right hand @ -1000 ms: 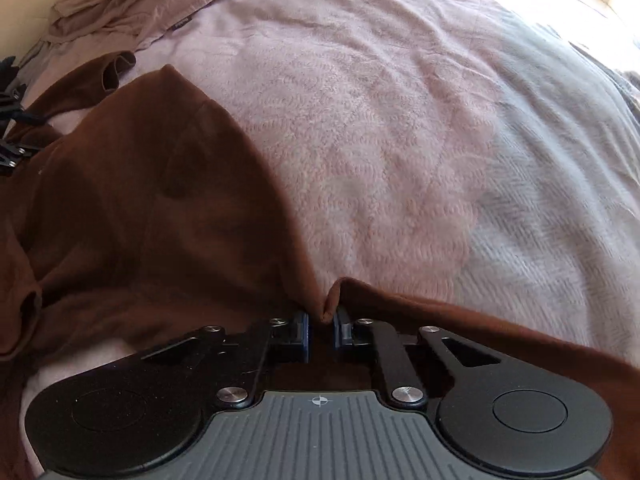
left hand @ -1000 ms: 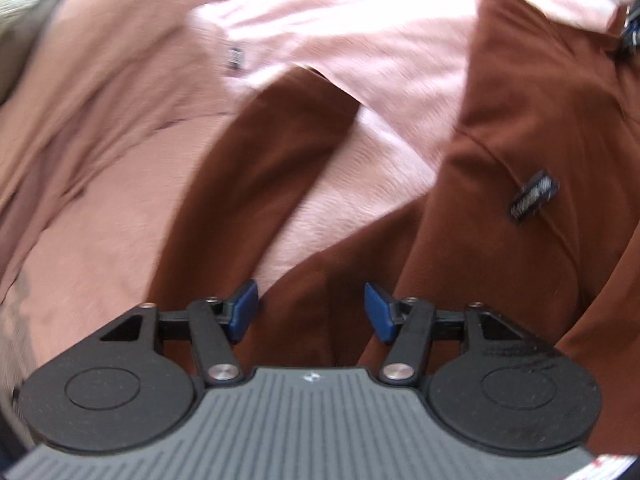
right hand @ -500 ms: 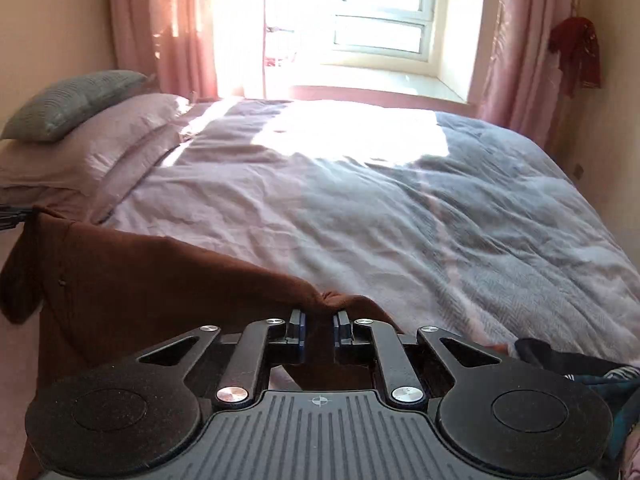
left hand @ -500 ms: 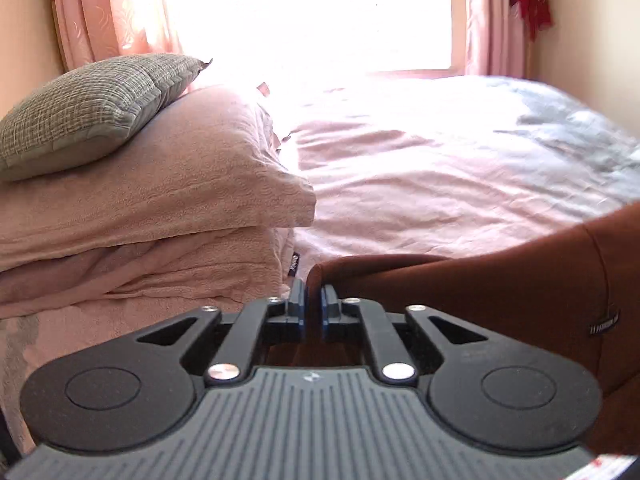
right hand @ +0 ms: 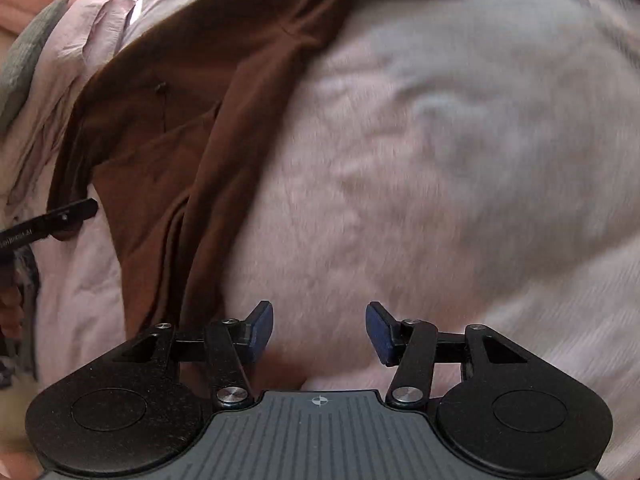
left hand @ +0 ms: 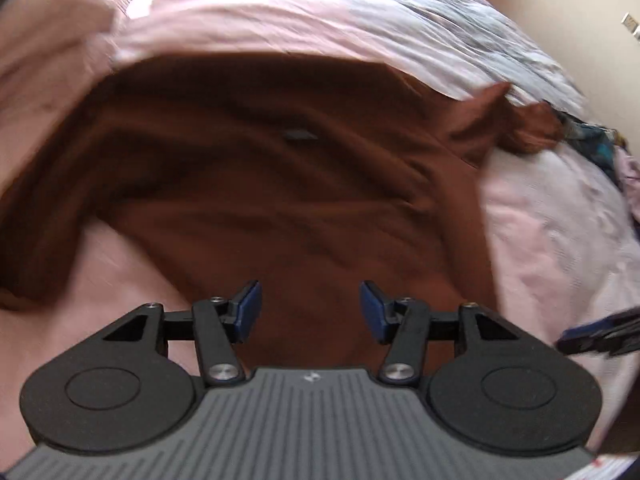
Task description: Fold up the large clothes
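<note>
The brown garment (left hand: 280,184) lay spread on the pink bed cover (left hand: 560,232), wrinkled and not yet folded. The left gripper (left hand: 310,306) hovered over the garment's near part with its jaws wide apart and nothing between them; the cloth extended directly ahead of it and to both sides. The right gripper (right hand: 319,332) was likewise wide open and empty, positioned over bare bed cover (right hand: 440,160), with the garment (right hand: 180,120) lying to its left and running away from the jaws as a long strip toward the far side. In that view the garment's right edge ran diagonally from beside the left fingertip up and away. The left gripper was judged the nearer to the cloth; the right would need to shift left to reach an edge. A sleeve or corner (left hand: 504,120) lay bunched at the garment's far right, near other clothing (left hand: 592,140) at the bed's margin. Open cover remained to the right of the garment for laying a fold. Pillows (right hand: 48,80) bounded the left side.
</note>
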The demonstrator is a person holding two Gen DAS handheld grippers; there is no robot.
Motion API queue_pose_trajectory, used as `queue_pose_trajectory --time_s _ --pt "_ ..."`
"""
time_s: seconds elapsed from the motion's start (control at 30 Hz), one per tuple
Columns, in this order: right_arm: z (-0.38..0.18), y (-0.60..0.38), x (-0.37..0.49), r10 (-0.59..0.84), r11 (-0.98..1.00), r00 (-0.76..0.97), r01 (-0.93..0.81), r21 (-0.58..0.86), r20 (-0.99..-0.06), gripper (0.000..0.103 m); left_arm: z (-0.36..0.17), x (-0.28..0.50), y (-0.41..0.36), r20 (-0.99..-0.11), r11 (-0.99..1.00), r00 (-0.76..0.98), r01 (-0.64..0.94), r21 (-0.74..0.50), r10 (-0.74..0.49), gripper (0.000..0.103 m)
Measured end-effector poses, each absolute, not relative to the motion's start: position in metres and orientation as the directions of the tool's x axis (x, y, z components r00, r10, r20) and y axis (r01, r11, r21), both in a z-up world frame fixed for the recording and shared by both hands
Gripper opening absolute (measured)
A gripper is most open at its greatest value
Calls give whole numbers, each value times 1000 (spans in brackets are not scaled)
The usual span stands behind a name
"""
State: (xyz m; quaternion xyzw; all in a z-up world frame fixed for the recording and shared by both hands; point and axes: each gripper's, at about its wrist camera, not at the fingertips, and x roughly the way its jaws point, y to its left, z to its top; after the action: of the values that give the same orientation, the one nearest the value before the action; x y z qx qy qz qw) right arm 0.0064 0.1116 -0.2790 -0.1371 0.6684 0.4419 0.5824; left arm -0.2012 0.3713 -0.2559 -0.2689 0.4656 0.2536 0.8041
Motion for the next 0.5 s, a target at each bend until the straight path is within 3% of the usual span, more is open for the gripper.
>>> queue_pose_trajectory --time_s 0.1,0.2,0.37,0.5 --pt "-288 88 3 349 662 -315 -584 470 -883 49 -255 -195 331 -887 748 452 -620 -237 93 59" --pt "-286 73 12 338 717 -266 -548 431 -902 49 -260 -182 311 -904 766 421 -606 -213 81 59" --pt "-269 37 40 359 789 -132 -486 376 -924 49 -268 -143 334 -894 766 417 -625 -150 164 59" --pt "-259 4 62 350 846 -46 -414 337 -936 49 -290 -95 360 -887 841 434 -531 -106 161 59"
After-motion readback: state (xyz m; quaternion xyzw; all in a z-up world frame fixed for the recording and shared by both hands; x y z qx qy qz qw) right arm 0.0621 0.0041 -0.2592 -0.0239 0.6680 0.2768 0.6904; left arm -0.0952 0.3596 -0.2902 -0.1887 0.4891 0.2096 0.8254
